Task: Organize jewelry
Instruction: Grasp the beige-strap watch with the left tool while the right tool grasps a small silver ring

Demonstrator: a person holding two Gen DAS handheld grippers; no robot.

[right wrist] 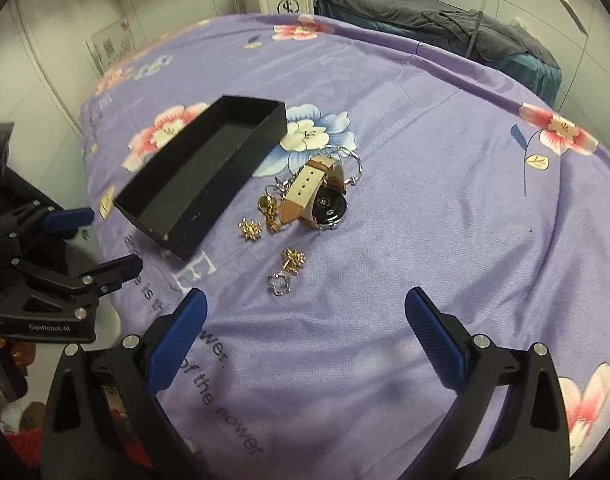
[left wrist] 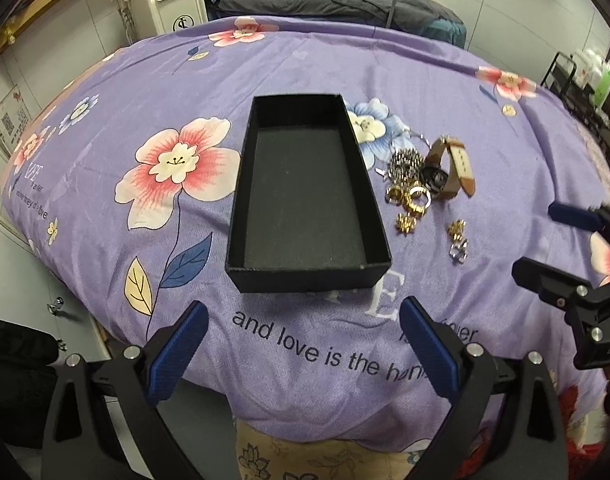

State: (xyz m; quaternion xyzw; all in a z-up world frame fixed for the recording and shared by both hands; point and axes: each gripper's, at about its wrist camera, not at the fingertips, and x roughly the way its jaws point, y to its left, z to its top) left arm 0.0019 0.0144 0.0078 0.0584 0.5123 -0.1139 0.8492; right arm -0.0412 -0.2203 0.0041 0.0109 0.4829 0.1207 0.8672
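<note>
Black box (left wrist: 305,196) is sitting empty on the bed (left wrist: 265,72), w/ watch (right wrist: 321,196) & small pieces piled just right of it. Both hand-held grippers, left (left wrist: 303,346) & right (right wrist: 305,338), are hovering spread wide, holding nothing; I'd be closing the right on the near silver ring (right wrist: 280,284) first, approaching low so pads aren't snagging fabric.

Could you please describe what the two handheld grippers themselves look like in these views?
Both match: the left gripper and right gripper have matte black frames with silver bolts, and two tapering fingers faced with ribbed blue pads. White "GenRobot.AI" lettering marks the left one's body in the right view. No cables, hands or sleeves show.
</note>
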